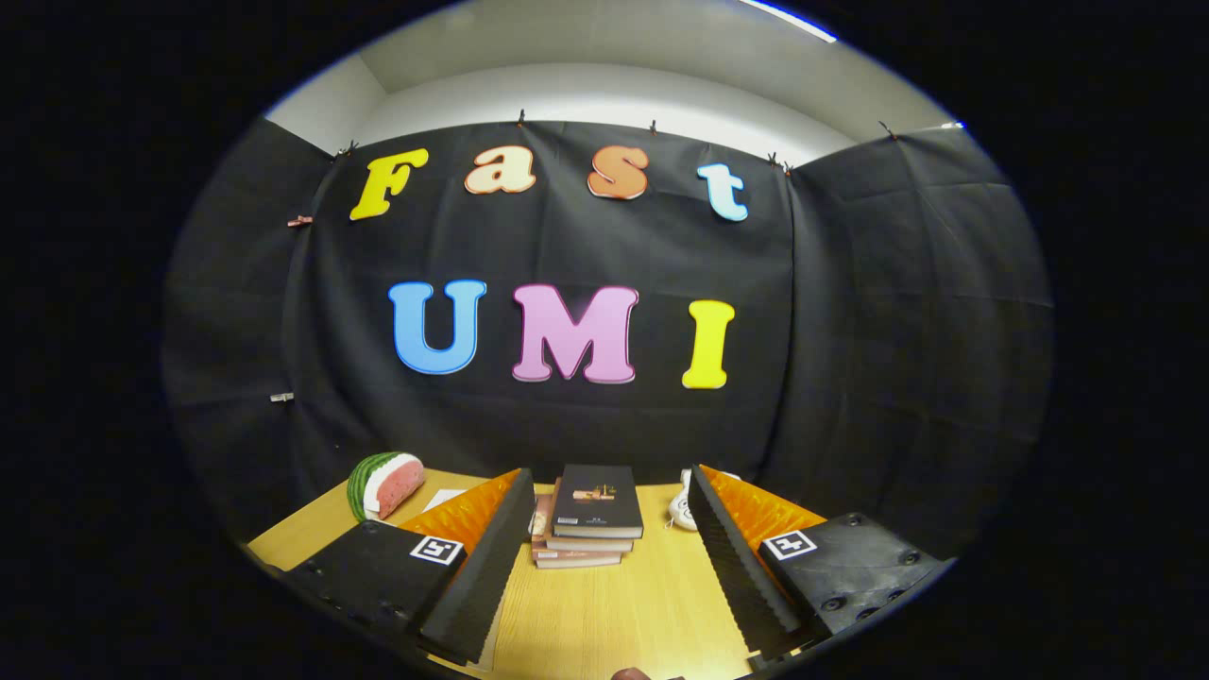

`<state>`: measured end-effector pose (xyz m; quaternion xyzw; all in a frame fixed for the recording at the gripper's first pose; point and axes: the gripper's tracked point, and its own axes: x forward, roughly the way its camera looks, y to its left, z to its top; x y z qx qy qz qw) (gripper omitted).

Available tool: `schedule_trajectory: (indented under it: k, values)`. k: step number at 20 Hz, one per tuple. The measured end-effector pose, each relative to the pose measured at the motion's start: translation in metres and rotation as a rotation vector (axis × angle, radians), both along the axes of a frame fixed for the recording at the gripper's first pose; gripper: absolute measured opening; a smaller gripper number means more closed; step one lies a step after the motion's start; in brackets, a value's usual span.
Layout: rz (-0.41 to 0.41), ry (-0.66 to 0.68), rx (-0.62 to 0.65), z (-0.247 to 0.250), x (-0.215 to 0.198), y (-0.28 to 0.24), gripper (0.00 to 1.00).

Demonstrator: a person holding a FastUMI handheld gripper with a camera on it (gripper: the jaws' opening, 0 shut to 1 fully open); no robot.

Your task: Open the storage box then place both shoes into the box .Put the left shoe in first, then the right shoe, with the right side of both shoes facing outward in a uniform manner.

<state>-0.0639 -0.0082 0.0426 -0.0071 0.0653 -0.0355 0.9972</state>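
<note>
My gripper [609, 475] is open and held above a wooden table [604, 614], with nothing between its fingers. Just inside the right finger's tip, a small white object [681, 507] lies on the table, mostly hidden by that finger. I cannot tell whether it is a shoe.
A stack of books [590, 519] with a dark cover on top lies just beyond the fingers, in the gap between them. A toy watermelon slice [385, 484] stands beyond the left finger, with a white sheet [444, 497] beside it. The black cloth wall closes the table's far side.
</note>
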Motion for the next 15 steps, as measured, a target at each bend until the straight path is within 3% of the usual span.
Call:
schedule_trajectory:
  k: [5,15]
  values:
    - [-0.008,-0.057,0.028,0.030,-0.008,-0.005,0.99]
    - [0.016,-0.010,0.041,0.013,-0.011,-0.004,0.99]
